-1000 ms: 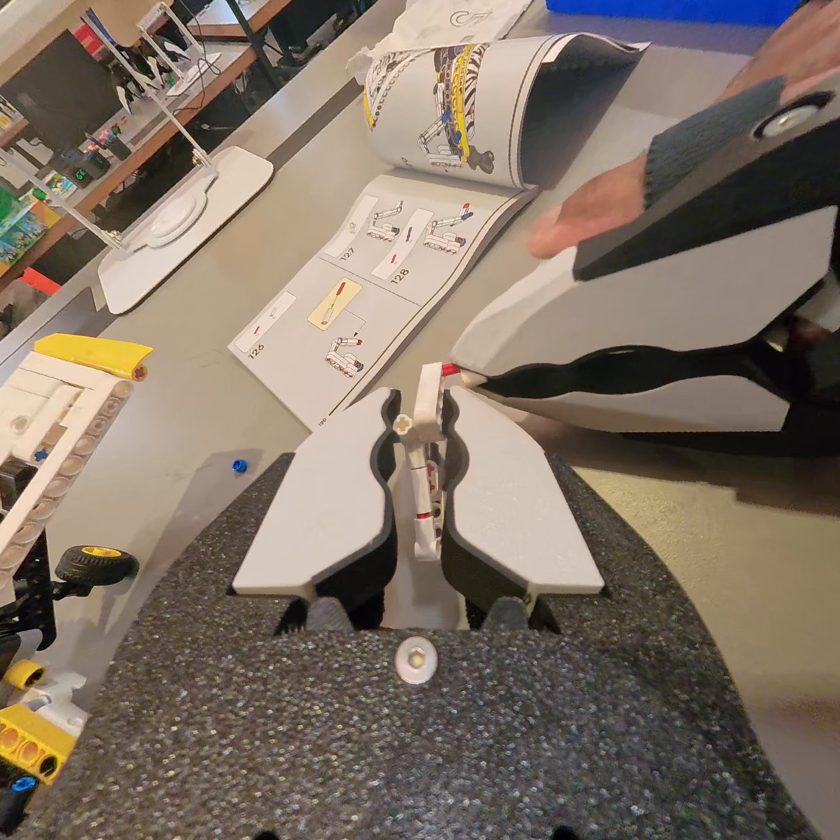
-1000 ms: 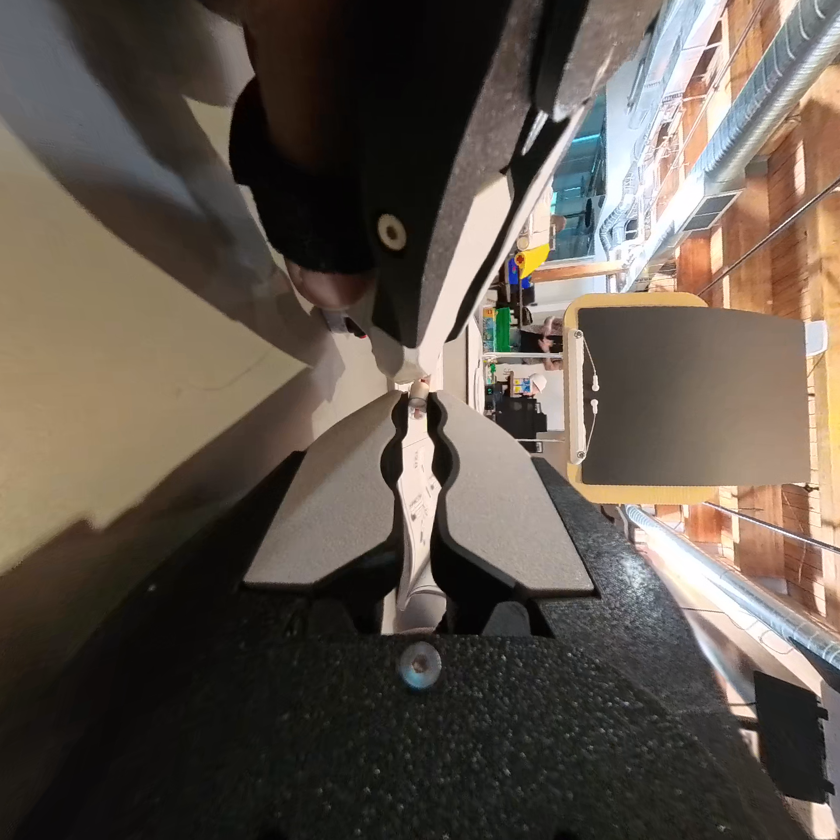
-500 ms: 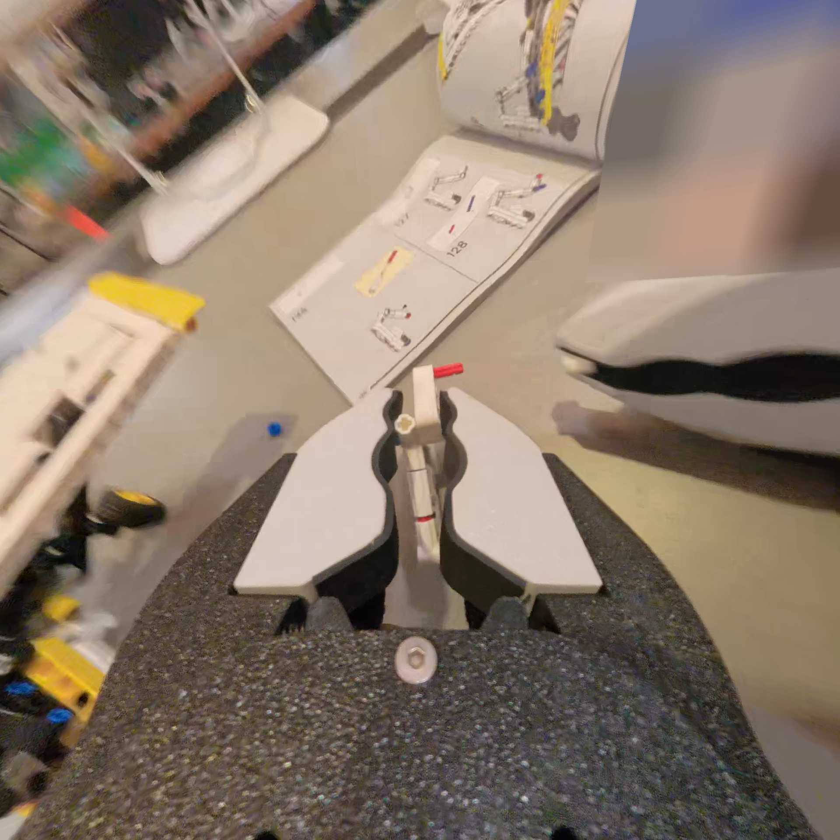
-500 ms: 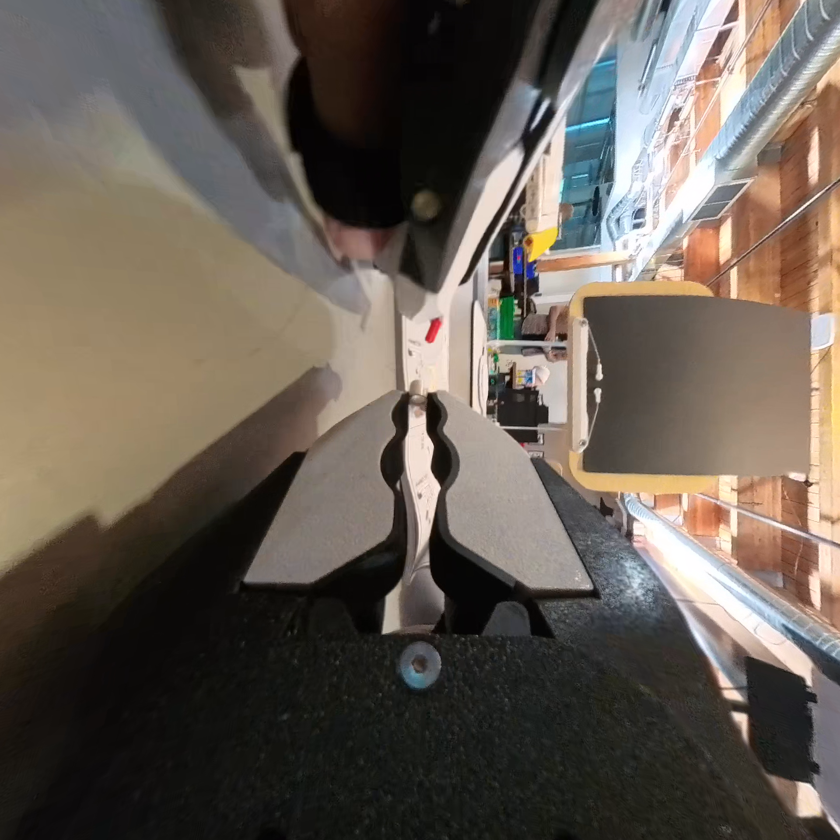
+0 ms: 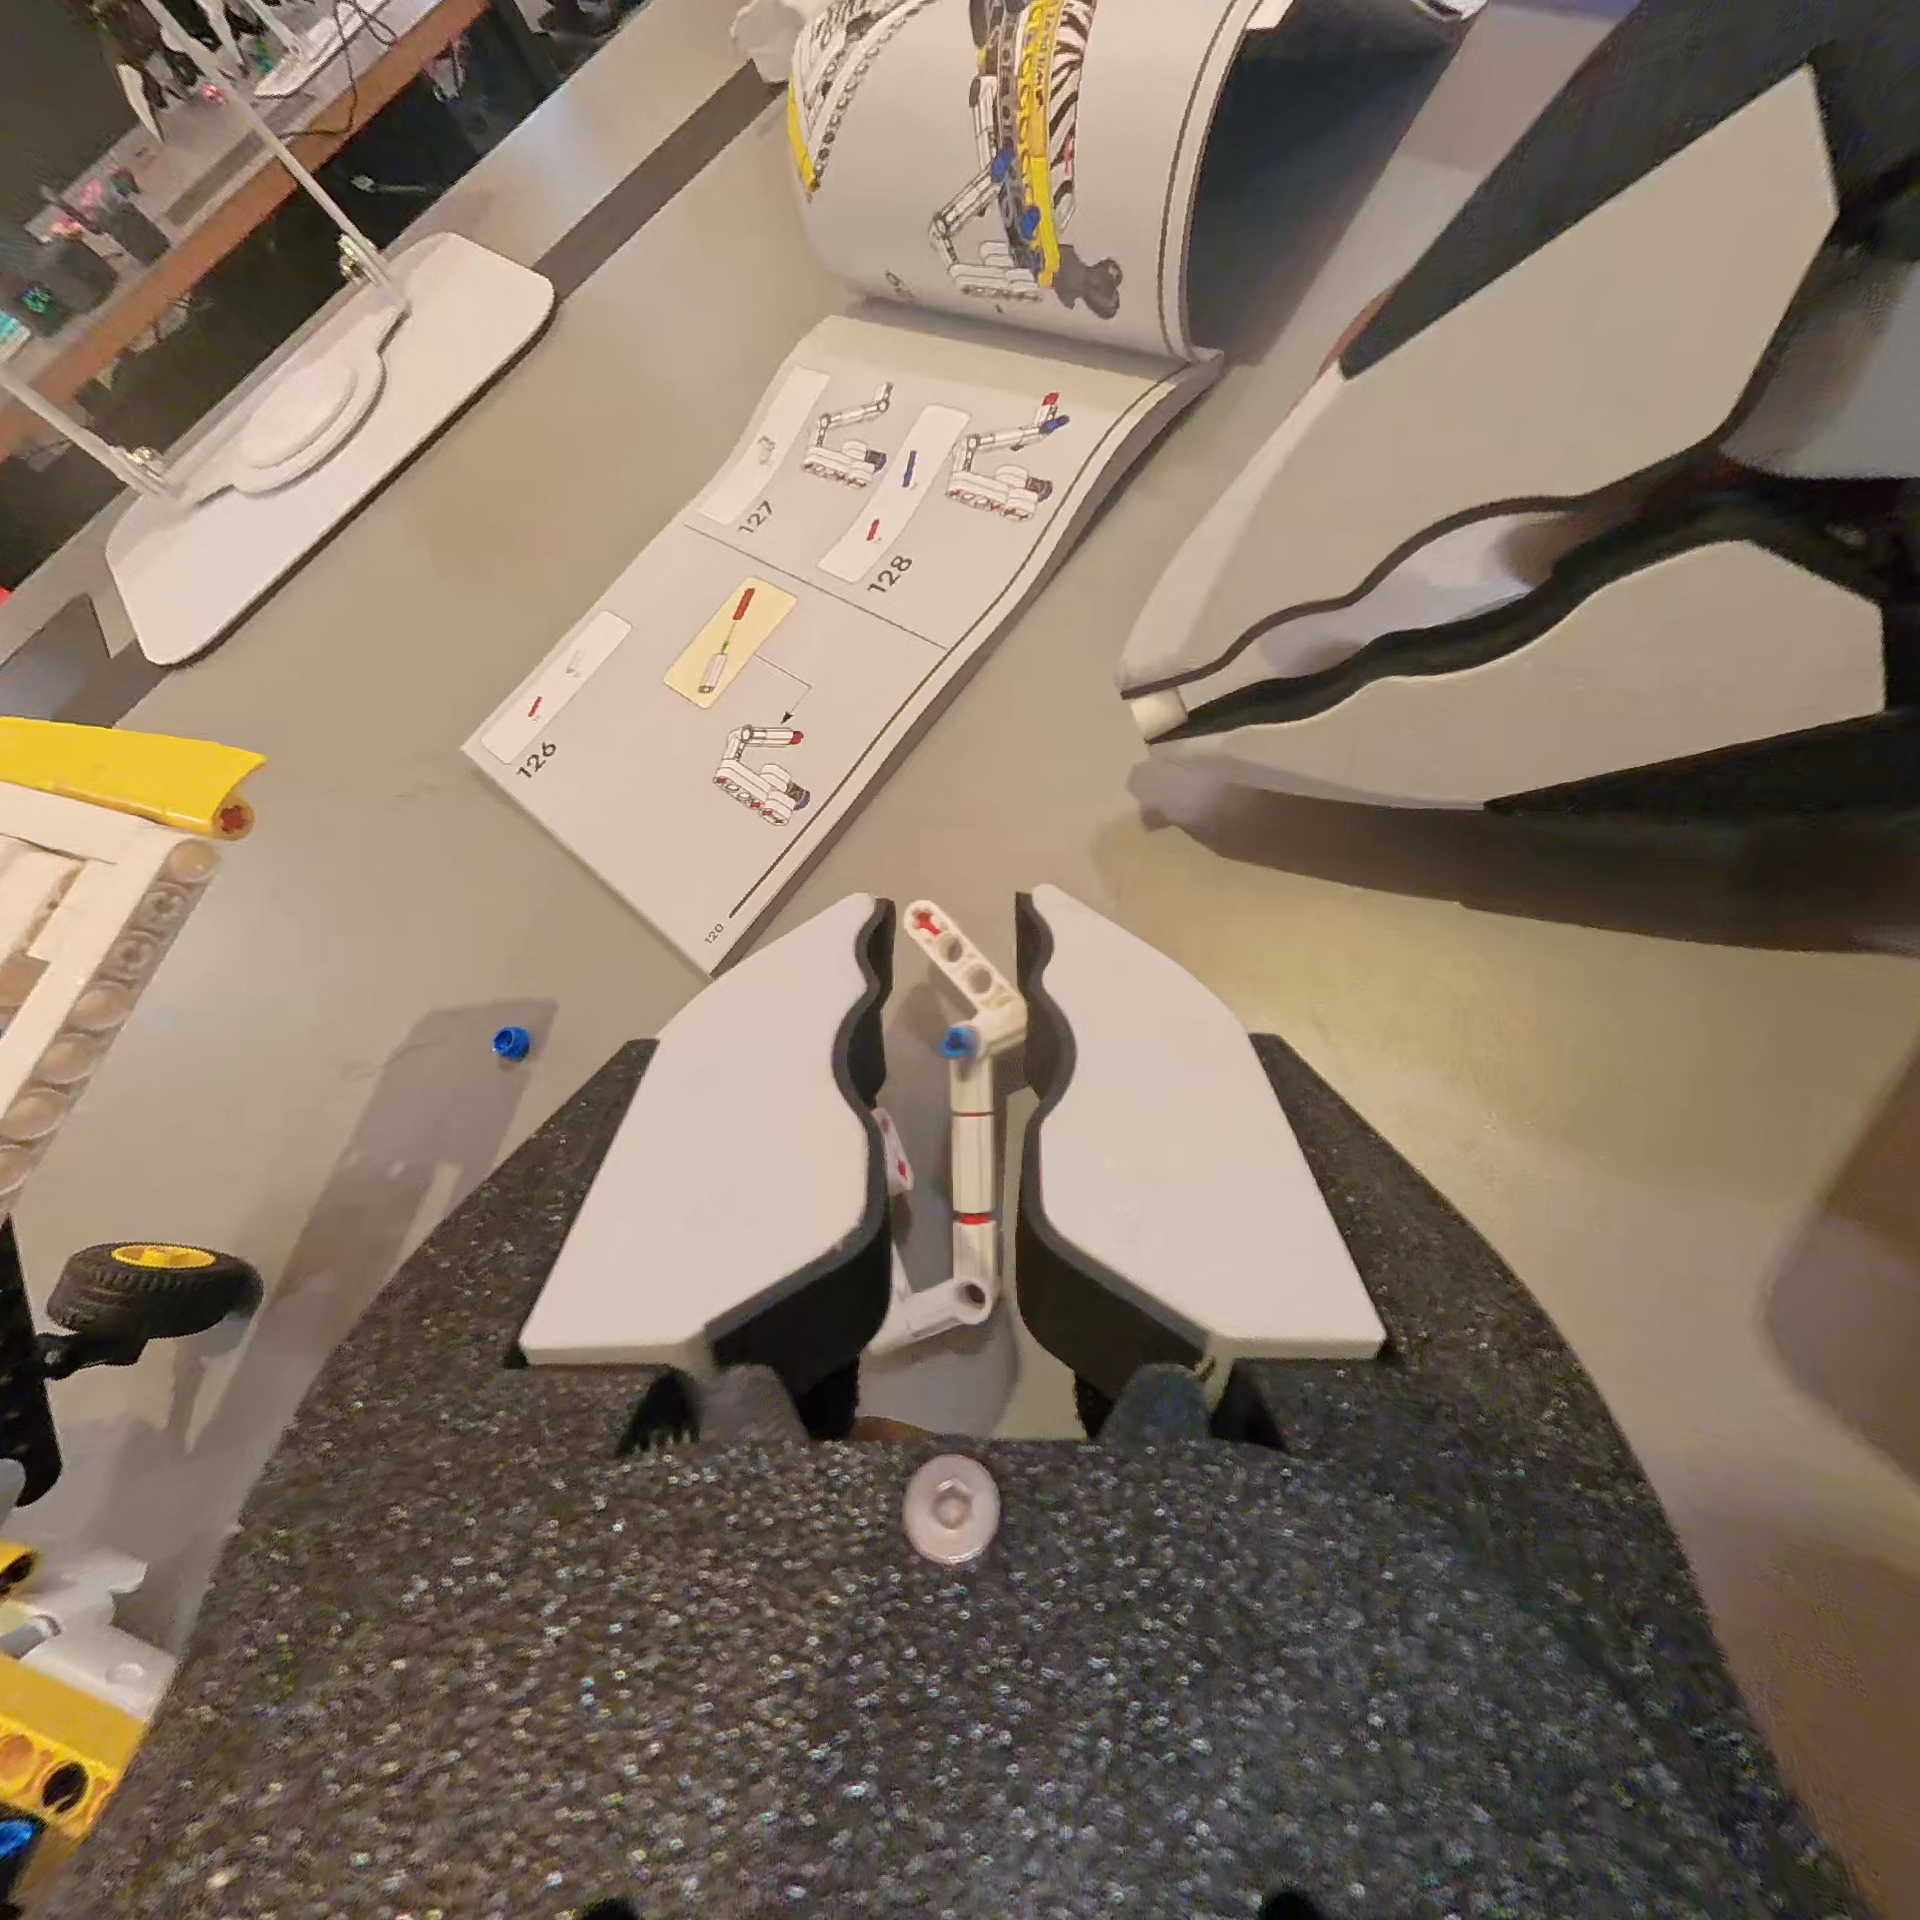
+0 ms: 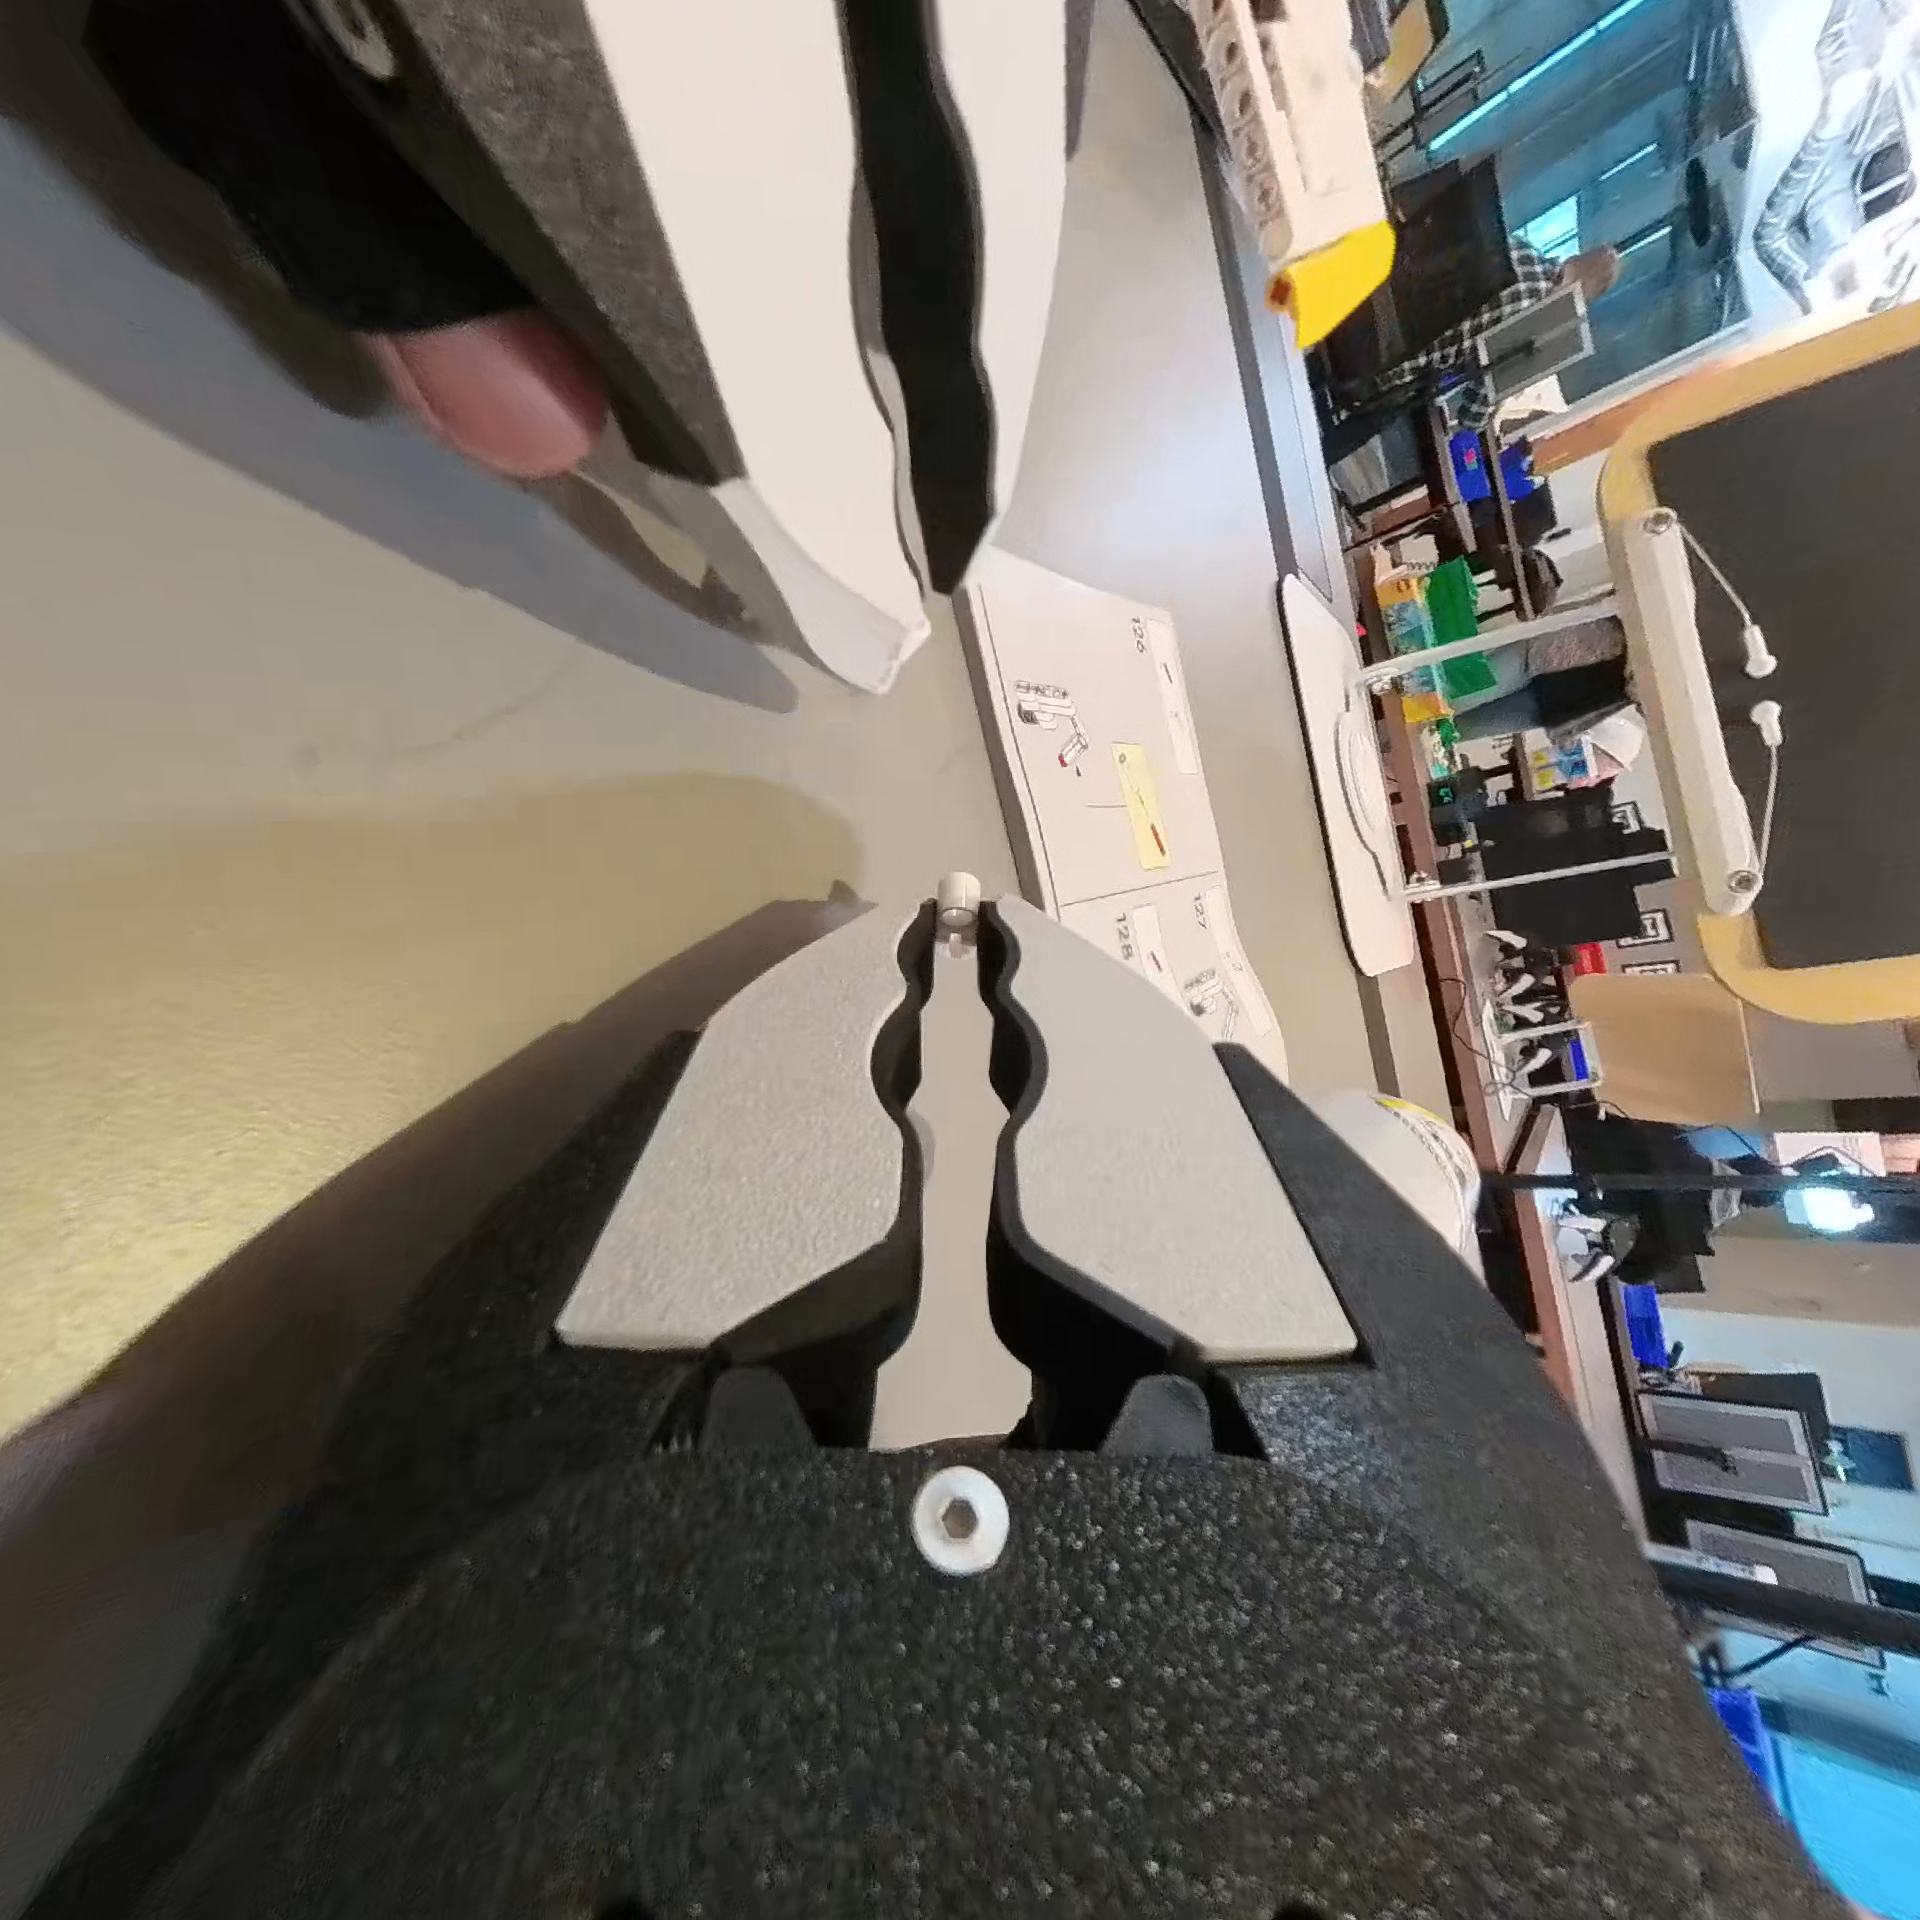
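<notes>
My left gripper point(image 5: 954, 909) is open. A white jointed beam assembly point(image 5: 971, 1122) with red and blue pins lies between its fingers. There is a clear gap to the left pad, and only its elbow is close to the right pad. My right gripper point(image 6: 957, 912) is shut on a small white cylindrical piece point(image 6: 957, 902) at its fingertips. The right gripper also shows in the left wrist view point(image 5: 1153, 717), off to the right above the grey table point(image 5: 1351, 1091). The left gripper shows at the top of the right wrist view point(image 6: 914, 623).
An open instruction booklet point(image 5: 831, 623) lies ahead of my left gripper. A white stand base point(image 5: 312, 436) is at far left. A partly built white and yellow model point(image 5: 94, 883), a black wheel point(image 5: 156, 1283) and a loose blue pin point(image 5: 509, 1040) lie at left. The grippers' ends are close to 5 cm from one another.
My left gripper's jaws have opened and the white assembly, gripped upright before, has turned and sits loose between the pads. My right gripper has drawn away to the right, still shut on its small white piece.
</notes>
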### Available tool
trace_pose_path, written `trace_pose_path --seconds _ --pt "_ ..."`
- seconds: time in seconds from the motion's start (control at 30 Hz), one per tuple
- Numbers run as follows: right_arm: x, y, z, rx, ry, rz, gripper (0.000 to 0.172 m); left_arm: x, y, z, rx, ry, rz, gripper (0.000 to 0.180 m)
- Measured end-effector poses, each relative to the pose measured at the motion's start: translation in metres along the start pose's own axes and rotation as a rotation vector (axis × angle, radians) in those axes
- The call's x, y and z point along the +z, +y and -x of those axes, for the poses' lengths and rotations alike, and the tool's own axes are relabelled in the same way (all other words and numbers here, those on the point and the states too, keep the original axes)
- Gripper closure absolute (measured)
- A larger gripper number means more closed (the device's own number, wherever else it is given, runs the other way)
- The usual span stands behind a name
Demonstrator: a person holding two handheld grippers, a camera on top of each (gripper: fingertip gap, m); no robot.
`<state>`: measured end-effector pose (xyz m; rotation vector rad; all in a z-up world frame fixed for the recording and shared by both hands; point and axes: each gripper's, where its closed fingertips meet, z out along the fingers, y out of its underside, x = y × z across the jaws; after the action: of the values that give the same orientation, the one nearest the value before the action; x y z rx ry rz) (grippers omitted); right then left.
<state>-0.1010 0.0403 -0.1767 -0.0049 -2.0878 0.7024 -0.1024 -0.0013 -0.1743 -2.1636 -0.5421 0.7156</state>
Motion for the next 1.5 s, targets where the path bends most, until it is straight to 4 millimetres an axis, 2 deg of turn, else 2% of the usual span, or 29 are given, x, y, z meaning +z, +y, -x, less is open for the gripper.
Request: trace_pose_path --seconds 0.2,0.37,0.57,0.8,0.97,1.1,1.33,1.43,1.5 --pt "-0.003 -0.001 -0.001 0.042 -0.022 -0.014 0.16 -0.003 -0.002 -0.002 -0.016 0.038 -0.024 0.157" --pt "-0.008 -0.005 0.0 0.128 -0.084 -0.054 0.142 -0.003 -0.002 -0.005 -0.011 0.057 -0.021 0.157" --pt "-0.012 -0.003 0.002 0.189 -0.155 -0.074 0.14 -0.003 -0.002 -0.005 -0.008 0.063 -0.021 0.158" --pt "-0.014 0.01 0.0 0.235 -0.195 -0.024 0.14 -0.004 -0.003 -0.006 -0.003 0.063 -0.027 0.158" --pt "-0.018 0.027 -0.005 0.378 -0.222 0.034 0.138 -0.005 -0.003 -0.005 -0.003 0.061 -0.032 0.158" --pt "-0.017 0.033 -0.003 0.502 -0.283 0.071 0.133 -0.009 0.004 -0.007 -0.079 0.086 0.01 0.158" --pt "-0.006 0.035 0.001 0.605 -0.411 0.118 0.136 -0.012 0.009 -0.009 -0.075 0.092 0.034 0.158" --pt "-0.005 0.029 0.008 0.63 -0.46 0.127 0.156 -0.01 0.011 -0.011 -0.063 0.093 0.05 0.158" --pt "-0.006 0.03 0.007 0.606 -0.429 0.141 0.156 -0.009 0.013 -0.01 -0.065 0.093 0.064 0.158"
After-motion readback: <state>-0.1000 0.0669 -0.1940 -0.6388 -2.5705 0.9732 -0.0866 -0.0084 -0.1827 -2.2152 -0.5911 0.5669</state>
